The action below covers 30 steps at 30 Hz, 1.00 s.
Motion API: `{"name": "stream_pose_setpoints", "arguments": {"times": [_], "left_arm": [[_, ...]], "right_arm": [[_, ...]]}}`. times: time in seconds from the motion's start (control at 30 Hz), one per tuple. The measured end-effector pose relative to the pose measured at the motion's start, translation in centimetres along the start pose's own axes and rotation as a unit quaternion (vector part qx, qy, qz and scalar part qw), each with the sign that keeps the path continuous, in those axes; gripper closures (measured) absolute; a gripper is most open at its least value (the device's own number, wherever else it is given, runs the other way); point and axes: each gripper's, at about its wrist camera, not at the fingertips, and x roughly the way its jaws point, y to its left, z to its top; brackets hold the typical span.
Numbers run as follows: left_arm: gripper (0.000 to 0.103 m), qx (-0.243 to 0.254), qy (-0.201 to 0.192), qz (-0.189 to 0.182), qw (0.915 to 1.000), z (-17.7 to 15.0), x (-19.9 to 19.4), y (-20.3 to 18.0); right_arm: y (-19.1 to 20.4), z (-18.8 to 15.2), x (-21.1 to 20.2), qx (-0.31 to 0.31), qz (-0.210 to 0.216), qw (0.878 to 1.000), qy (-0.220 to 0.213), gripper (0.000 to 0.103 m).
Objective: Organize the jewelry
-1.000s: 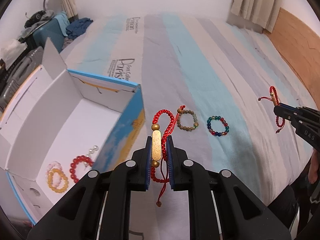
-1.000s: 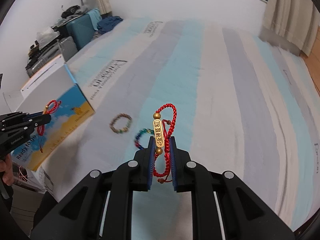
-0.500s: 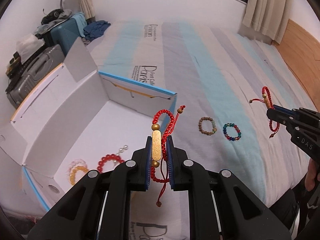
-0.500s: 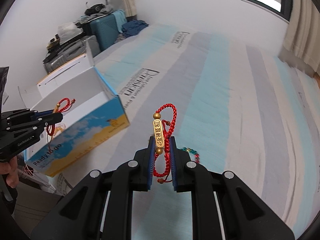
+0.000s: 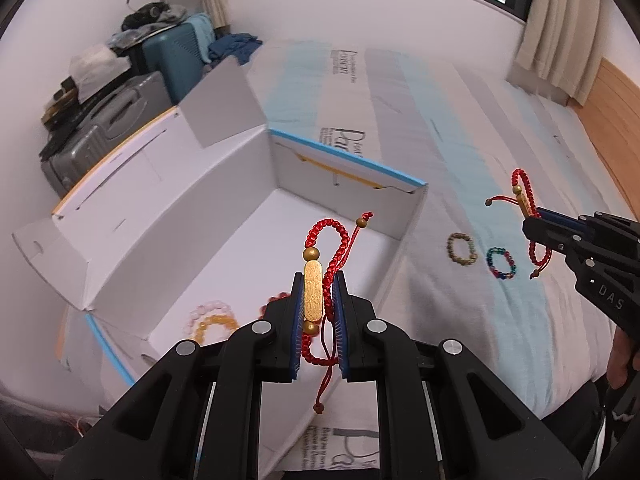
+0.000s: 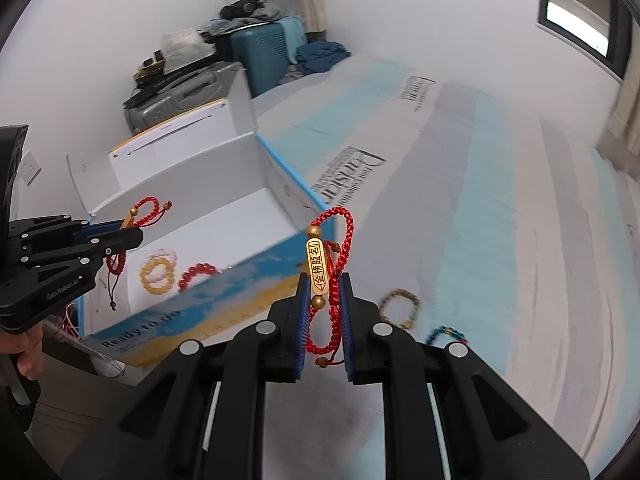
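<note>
**Meanwhile, two red cord bracelets held above an open box on the bed**

Here the left gripper (image 5: 317, 288) pinches a red braided bracelet (image 5: 325, 264) between its blue pads, its gold bar upright and a loose cord end with a small bead dangling below the jaws. It hangs over the open white box (image 5: 192, 216), above the box floor near the front wall.

The right gripper (image 6: 324, 292) is likewise pressed together on a second red bracelet (image 6: 334, 264), whose gold bar bears dark engraved characters. In the right wrist view this bracelet sits in front of the box's printed blue and yellow outer wall, over the striped bed cover (image 6: 500, 208); whether it is above the box or beside it cannot be told.

The box stands on the bed at its left edge, its flaps folded outward. Inside, on the white floor, lie three beaded bracelets: a yellow bead bracelet (image 6: 157, 276), a pale pink bead bracelet (image 6: 166, 255) overlapping it, and a dark red bead bracelet (image 6: 197, 273) just beside them. In the left wrist view these are partly hidden behind the gripper body.

Outside the box, on the cover, lie a brown-green bead bracelet (image 5: 462, 247) and, just beside it, a multicoloured bead bracelet (image 5: 501, 263); the two lie apart from the box wall.

A hand (image 6: 24, 354) grips the left tool's handle at the frame edge. Suitcases (image 5: 104, 128) stand against the far wall.
</note>
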Motion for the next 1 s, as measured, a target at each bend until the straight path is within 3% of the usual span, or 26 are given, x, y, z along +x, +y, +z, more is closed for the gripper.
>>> {"name": "stream_pose_setpoints", "arguments": {"times": [0.43,1.0], "left_arm": [[0.091,-0.029,0.015,0.023,0.9992,-1.1,0.2,5.9],[0.09,-0.037,0.096,-0.001,0.9947,-2.1,5.3,9.5]], "right_arm": [[7.0,2.4,2.5,-0.05,0.036,0.998,0.008,0.09],[13.3,3.6,8.9,-0.137,0.065,0.984,0.095,0.09]]}}
